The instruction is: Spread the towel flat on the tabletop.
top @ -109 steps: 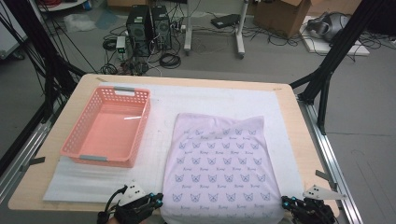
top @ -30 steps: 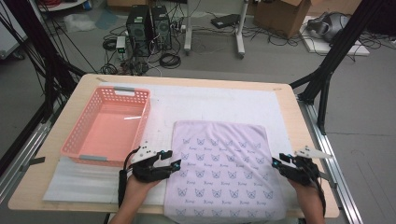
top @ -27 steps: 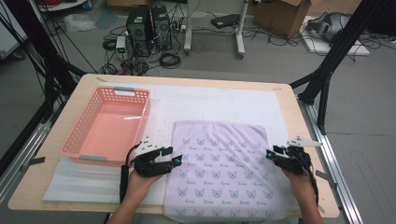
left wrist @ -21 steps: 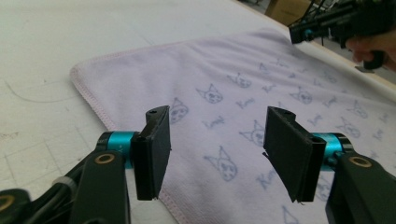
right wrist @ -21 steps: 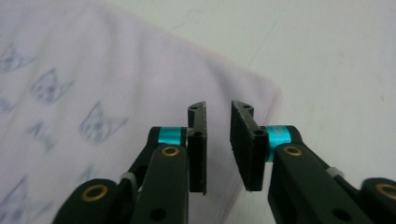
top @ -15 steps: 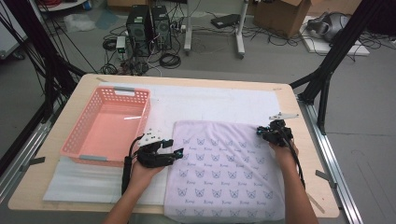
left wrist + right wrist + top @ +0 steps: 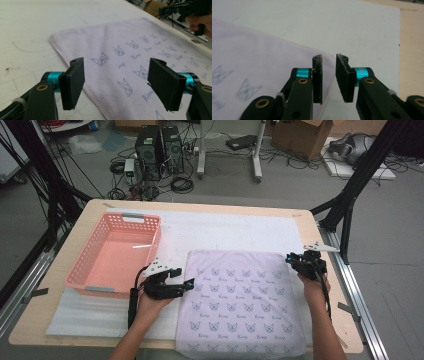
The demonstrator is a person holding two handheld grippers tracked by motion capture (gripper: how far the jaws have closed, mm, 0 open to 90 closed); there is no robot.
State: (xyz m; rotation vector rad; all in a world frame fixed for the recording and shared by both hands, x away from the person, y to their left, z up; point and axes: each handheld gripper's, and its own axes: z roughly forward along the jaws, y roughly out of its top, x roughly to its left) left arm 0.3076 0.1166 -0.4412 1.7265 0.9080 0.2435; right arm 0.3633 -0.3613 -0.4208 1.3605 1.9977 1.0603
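Lying flat on the white mat (image 7: 220, 232) that covers the wooden desk (image 7: 320, 245), the pale lilac towel (image 7: 245, 305) printed with small cat faces sits toward the near right part of the desk, with the pink basket (image 7: 115, 255) well to its left on the same mat. The left hand-held gripper (image 7: 187, 284) hovers at the towel's left edge, about halfway along it; in the left gripper view its jaws stand wide apart and have just been opening, one pad over the bare mat and the other over the cloth, the hemmed edge (image 7: 72, 66) running between them with nothing pinched. The right hand-held gripper (image 7: 291, 260) is at the towel's far right corner. In the right gripper view its jaws are close together with a narrow gap left between the pads (image 7: 344, 77); they have just been opening a little, and the towel's corner edge (image 7: 325, 56) lies under and beside the left pad, not gripped between the two. A forearm reaches in from the near side behind each gripper.
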